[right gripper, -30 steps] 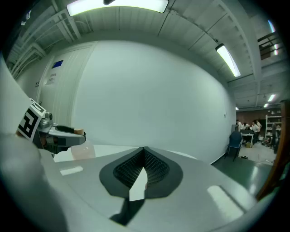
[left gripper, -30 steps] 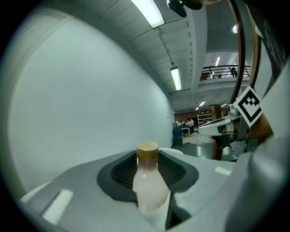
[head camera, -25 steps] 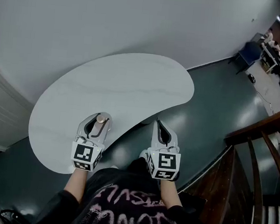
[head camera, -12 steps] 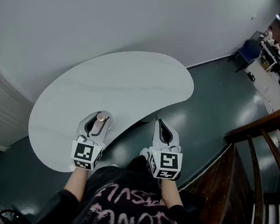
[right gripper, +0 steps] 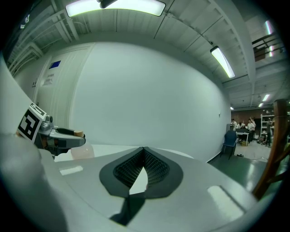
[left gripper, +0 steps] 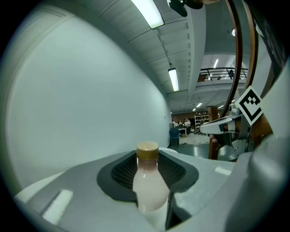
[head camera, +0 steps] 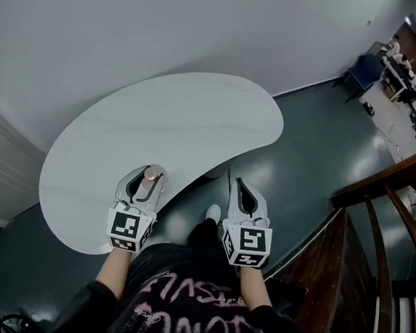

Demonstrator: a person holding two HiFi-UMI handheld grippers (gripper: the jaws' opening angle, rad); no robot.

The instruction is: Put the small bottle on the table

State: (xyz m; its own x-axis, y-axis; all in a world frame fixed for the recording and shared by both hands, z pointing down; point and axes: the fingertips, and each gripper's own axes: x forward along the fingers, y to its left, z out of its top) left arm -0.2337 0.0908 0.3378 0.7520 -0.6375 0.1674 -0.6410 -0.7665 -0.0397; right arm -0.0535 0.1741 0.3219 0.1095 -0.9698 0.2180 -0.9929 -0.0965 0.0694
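A small pale-pink bottle (left gripper: 148,186) with a tan cap (head camera: 149,173) stands upright between the jaws of my left gripper (head camera: 147,176), which is shut on it. In the head view it hangs over the near edge of the white kidney-shaped table (head camera: 160,132). My right gripper (head camera: 238,185) is shut with nothing in it, its jaw tips meeting, just off the table's near edge above the floor. From the right gripper view the left gripper (right gripper: 59,136) shows at the left with the bottle (right gripper: 82,151) in it.
A dark green floor (head camera: 320,144) surrounds the table. A white wall (head camera: 134,23) rises behind it. A wooden stair railing (head camera: 387,209) runs at the right. Chairs and desks (head camera: 404,67) stand far off at the upper right.
The view has shifted slightly, so the table sits a little further left and up. Both grippers hold nearly the same places; the bottle stays in the left one.
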